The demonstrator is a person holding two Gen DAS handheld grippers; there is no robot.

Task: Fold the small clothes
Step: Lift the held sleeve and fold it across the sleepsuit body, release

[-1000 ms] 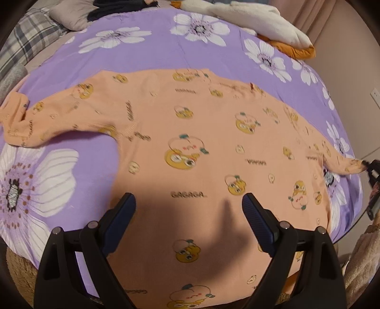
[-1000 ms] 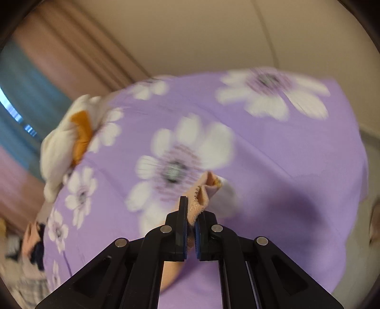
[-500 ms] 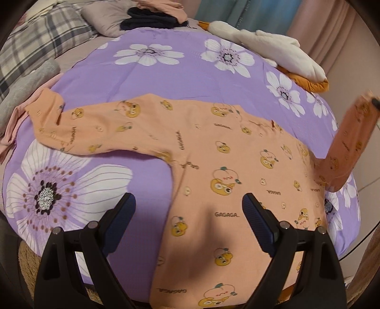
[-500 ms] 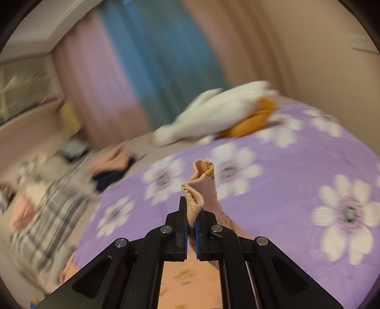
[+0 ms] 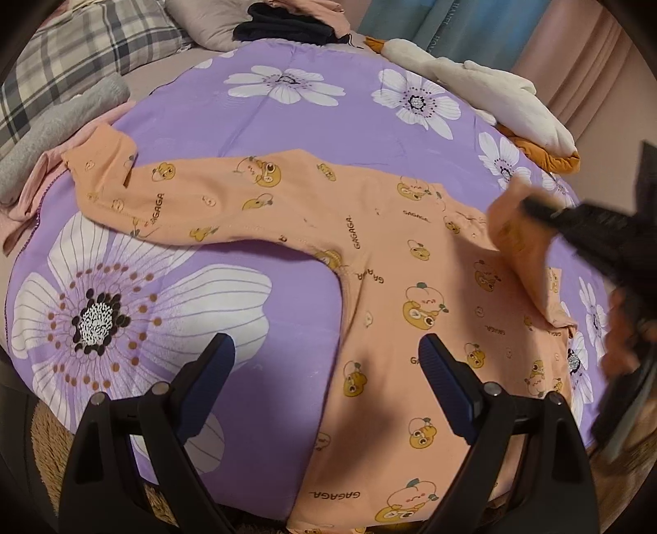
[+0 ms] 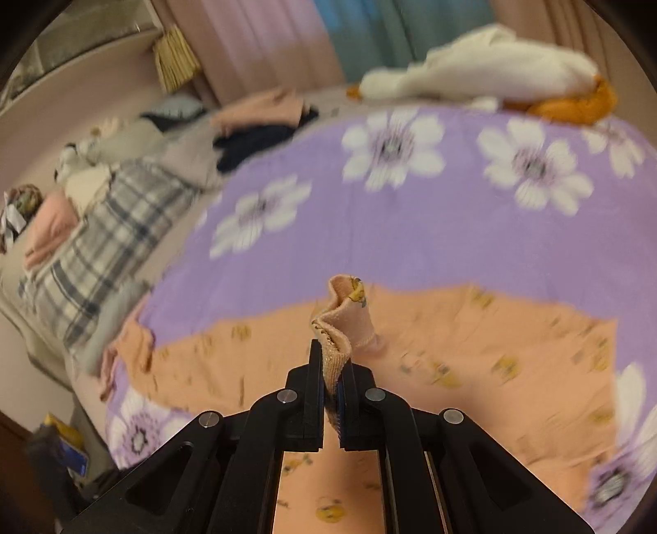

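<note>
right gripper (image 6: 331,384) clamped on sleeve cuff (image 6: 344,324) | now carried over orange shirt (image 5: 410,295), off purple sheet (image 5: 312,123) | sleeve fold underway | left gripper (image 5: 328,369) wide, empty

Orange cartoon-print top (image 5: 410,295) lies flat on purple floral sheet — one sleeve lifted, folded inward.

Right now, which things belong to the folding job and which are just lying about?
In the job: orange shirt; its sleeve cuff, clamped in the right hand-held gripper; open left hand-held gripper.
Lying about: stuffed goose, plaid blanket, grey cloth, dark clothes.
</note>
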